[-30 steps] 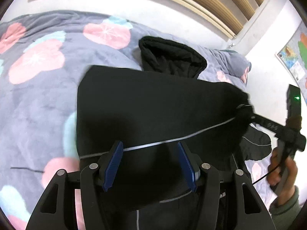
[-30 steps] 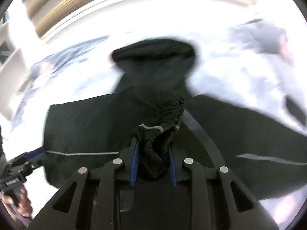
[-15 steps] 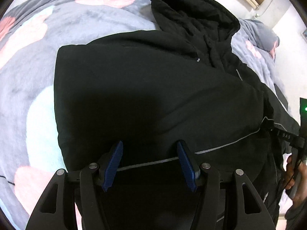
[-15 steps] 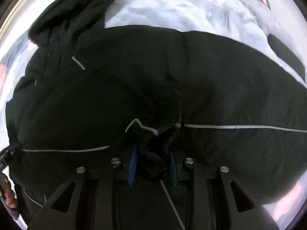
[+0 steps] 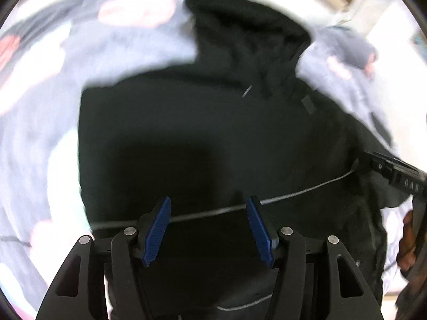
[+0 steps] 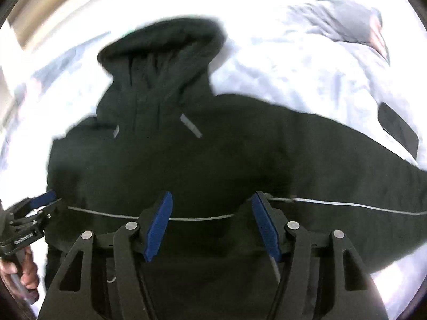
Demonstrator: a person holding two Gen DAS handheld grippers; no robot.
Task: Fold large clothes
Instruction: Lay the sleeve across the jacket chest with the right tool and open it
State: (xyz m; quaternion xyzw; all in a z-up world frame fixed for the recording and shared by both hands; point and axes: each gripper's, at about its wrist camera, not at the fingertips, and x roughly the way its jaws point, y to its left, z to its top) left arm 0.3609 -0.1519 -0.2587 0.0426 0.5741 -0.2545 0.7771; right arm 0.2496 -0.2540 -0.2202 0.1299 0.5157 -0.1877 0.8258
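Jacket [image 6: 213, 165] flat on bedspread [image 5: 40, 133]; left gripper [image 5: 208, 229] jaws apart, empty; right gripper [image 6: 213, 226] jaws just opened, nothing pinched.

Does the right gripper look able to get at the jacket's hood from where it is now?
Probably yes. The right gripper has just opened with nothing between its pads, and the hood lies uncovered at the far end of the black jacket on the bed; only the jacket's flat body lies between them.
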